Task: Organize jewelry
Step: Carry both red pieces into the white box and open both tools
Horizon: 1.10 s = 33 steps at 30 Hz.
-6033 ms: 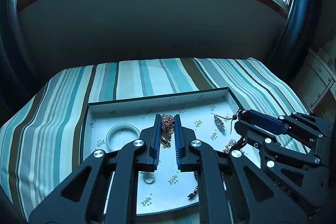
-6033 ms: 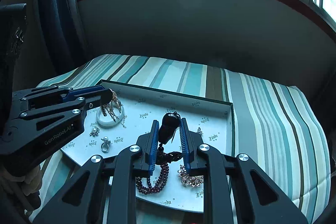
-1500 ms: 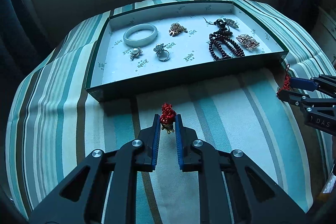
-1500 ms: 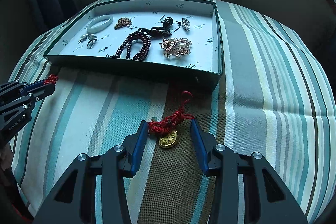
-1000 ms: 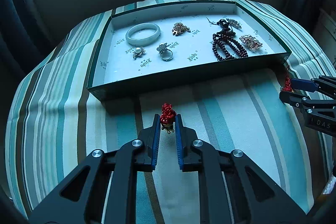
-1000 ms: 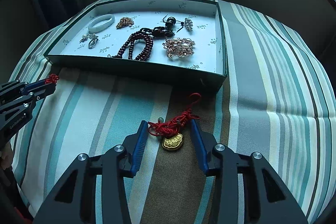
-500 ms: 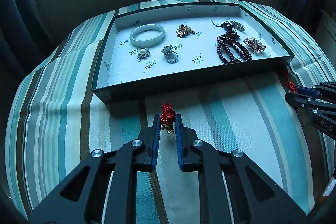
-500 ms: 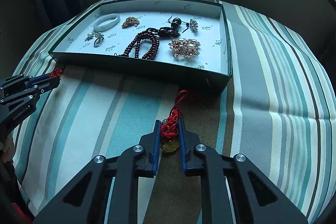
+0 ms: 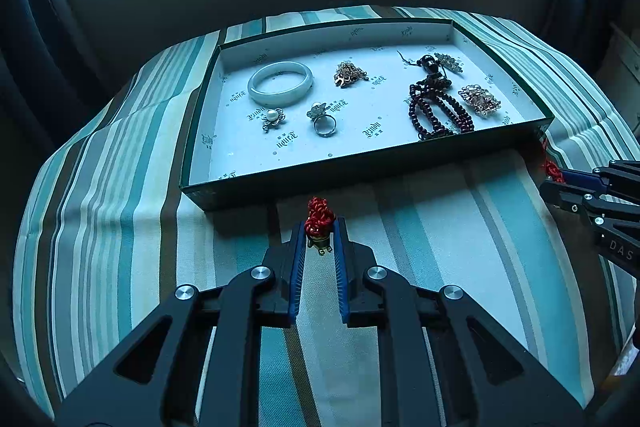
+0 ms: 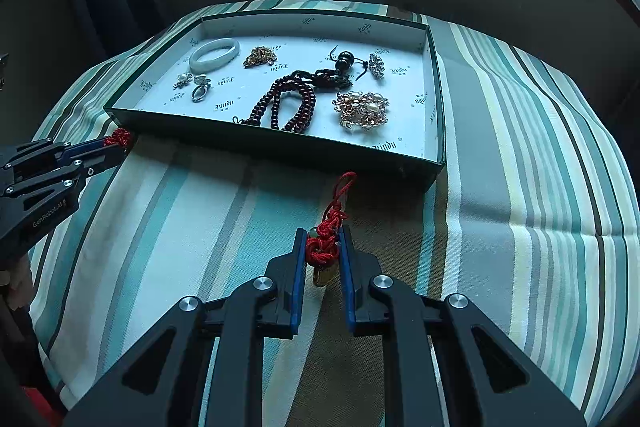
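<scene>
A shallow green tray (image 9: 360, 171) lined with white paper holds a white bangle (image 9: 280, 83), a ring (image 9: 323, 123), a pearl brooch (image 9: 273, 117), a dark bead bracelet (image 9: 434, 111) and gold pieces. My left gripper (image 9: 319, 227) is shut on a red knotted charm (image 9: 319, 219) with a small gold pendant, just in front of the tray. My right gripper (image 10: 323, 239) is shut on a second red knotted charm (image 10: 326, 231) with a gold lock pendant (image 10: 323, 275), near the tray's front right corner. The tray (image 10: 280, 147) also shows in the right wrist view.
The tray sits on a table covered with a teal, white and brown striped cloth (image 9: 440, 227). A dark wall and windows stand behind it. The cloth drops off at the table's edges on the left and right (image 10: 560, 187).
My right gripper closed on the red charm lying on the cloth and lifted it slightly. Both grippers moved nearer the tray. The left gripper kept hold of its charm.
</scene>
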### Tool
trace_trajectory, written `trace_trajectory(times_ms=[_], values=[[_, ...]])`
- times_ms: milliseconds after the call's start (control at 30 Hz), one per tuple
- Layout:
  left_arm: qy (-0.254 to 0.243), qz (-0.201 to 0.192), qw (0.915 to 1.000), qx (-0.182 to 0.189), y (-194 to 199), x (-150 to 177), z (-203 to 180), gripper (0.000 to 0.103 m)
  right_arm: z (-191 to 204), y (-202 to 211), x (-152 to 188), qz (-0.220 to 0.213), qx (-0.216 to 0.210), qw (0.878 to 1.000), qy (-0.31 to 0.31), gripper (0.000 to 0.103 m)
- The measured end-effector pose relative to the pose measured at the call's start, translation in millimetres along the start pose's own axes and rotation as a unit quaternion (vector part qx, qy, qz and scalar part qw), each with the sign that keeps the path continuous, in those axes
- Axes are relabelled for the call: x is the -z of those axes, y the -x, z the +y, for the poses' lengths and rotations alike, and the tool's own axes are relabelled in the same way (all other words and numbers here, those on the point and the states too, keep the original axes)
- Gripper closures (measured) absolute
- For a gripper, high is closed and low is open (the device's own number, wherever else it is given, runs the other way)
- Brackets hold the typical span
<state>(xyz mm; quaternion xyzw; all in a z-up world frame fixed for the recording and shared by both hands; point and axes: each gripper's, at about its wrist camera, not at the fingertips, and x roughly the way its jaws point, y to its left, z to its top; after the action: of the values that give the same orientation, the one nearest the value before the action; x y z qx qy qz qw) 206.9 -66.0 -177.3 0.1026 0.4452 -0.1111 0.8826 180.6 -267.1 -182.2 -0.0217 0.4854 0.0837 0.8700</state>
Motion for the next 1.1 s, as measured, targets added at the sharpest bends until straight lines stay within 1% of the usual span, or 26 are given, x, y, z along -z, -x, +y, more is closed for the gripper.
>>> trace_trajectory(times_ms=[200,467,767,1100], values=[[0.005,-0.014,0.9999,-0.001,7,-7,1,0.089,2,5,-7,-0.010,-0.003,1.000,-0.001,0.087],[0.006,-0.035,0.9994,0.006,14,-27,0,0.089,6,14,-22,-0.031,-0.009,0.999,0.003,0.087],[0.000,-0.063,0.9979,0.013,14,-57,-7,0.089,5,19,-56,-0.065,-0.012,0.998,0.005,0.087],[-0.005,-0.094,0.9954,0.018,2,-104,-17,0.089,-11,7,-96,-0.088,0.001,0.996,-0.001,0.087]])
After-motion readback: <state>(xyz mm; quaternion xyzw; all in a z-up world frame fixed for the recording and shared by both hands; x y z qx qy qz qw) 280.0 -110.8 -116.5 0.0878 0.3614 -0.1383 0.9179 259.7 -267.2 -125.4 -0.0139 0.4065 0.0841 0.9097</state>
